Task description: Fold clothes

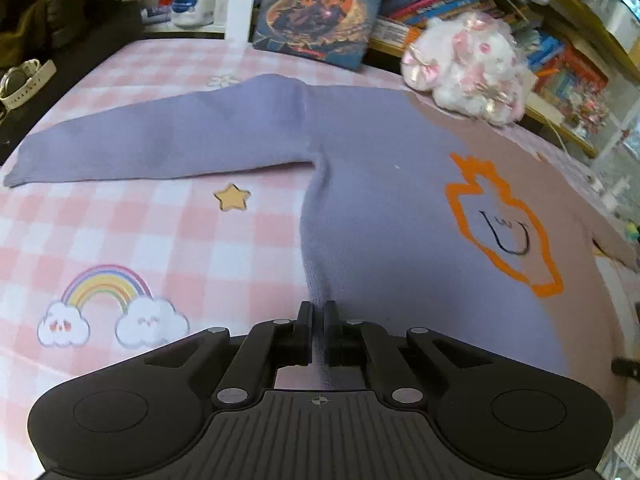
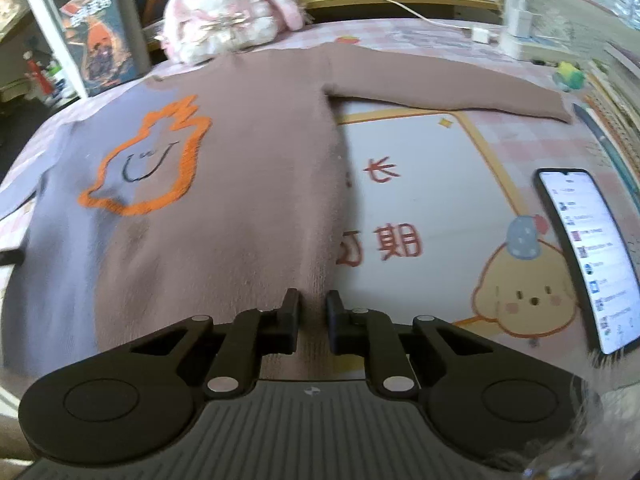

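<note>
Left wrist: claw (image 1: 319,316) pinches sweater (image 1: 380,200) hem (lilac side).

The bench (image 1: 168,216) is covered by a pink and white checked cloth printed with a rainbow, clouds and a star, and in the right wrist view with a puppy and red characters; a sweater (image 2: 240,184), half lilac and half brown, lies spread flat on it, sleeves out to either side; a plush rabbit (image 2: 224,12) sits at the far edge, touching the sweater's collar; a lit phone (image 2: 588,256) lies well right of the sweater.
</note>
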The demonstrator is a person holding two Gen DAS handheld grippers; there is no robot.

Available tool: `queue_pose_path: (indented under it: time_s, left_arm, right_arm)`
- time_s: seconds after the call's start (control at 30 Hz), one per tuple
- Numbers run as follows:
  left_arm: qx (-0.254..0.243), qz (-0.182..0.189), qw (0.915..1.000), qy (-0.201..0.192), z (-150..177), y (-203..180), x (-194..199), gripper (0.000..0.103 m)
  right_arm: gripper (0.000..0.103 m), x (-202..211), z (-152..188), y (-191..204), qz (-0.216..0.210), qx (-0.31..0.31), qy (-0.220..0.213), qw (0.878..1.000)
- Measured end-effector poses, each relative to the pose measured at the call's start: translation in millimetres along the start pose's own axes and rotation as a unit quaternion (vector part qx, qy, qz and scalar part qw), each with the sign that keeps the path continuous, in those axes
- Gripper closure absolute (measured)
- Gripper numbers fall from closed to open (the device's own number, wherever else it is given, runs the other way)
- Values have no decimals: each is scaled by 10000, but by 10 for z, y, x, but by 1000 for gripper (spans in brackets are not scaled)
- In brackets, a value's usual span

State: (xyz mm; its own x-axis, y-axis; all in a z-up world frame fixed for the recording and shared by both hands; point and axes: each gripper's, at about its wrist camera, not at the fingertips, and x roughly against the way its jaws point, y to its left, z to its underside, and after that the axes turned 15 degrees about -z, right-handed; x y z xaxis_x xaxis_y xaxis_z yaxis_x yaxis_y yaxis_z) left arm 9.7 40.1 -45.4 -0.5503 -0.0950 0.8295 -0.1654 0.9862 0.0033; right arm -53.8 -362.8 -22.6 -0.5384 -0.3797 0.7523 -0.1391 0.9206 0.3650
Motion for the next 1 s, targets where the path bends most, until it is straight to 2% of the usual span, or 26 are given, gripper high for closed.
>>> queue_pose_path:
  time_s: [0.13,0.4,0.67,0.73,0.8,0.83,0.9,0.93,0.97,1.0]
  left_arm:
    - [-246,-36,9997,-19,57,-57,53,100]
    - [-357,-5,9993,-91,64,-59,51,99]
    - [-534,-103,9981,-289,111,-95,105,96]
    - [-589,-137,9977,-319,114,-97,144,94]
    - [-634,-155,9966,-512,136,-100,247,92]
    - [-656,-163,9958,-621,148,-102,303,87]
    - [-577,-138,9953,-761,177,-104,396,75]
    - [-523,-100,9952,-818,195,-106,433,64]
    - [-476,-66,9949,-888,218,-113,469,58]
    - [-457,-40,9942,-977,242,-121,503,50]
  right_arm:
    - [91,-5,2,1,43,4,-33,10000]
    - [91,6,15,-5,112,12,-37,9999]
    - [89,23,84,15,213,-94,-226,9995]
    - [86,20,84,38,335,-121,-244,9991]
    - [78,36,64,76,519,-171,-288,9981]
    - [75,58,52,116,584,-140,-362,9975]
    - [56,114,28,214,684,-55,-572,9960]
    - [53,140,16,269,738,-52,-691,9949]
    - [49,164,13,322,779,-59,-802,9937]
    - [39,185,16,374,810,-76,-906,9926]
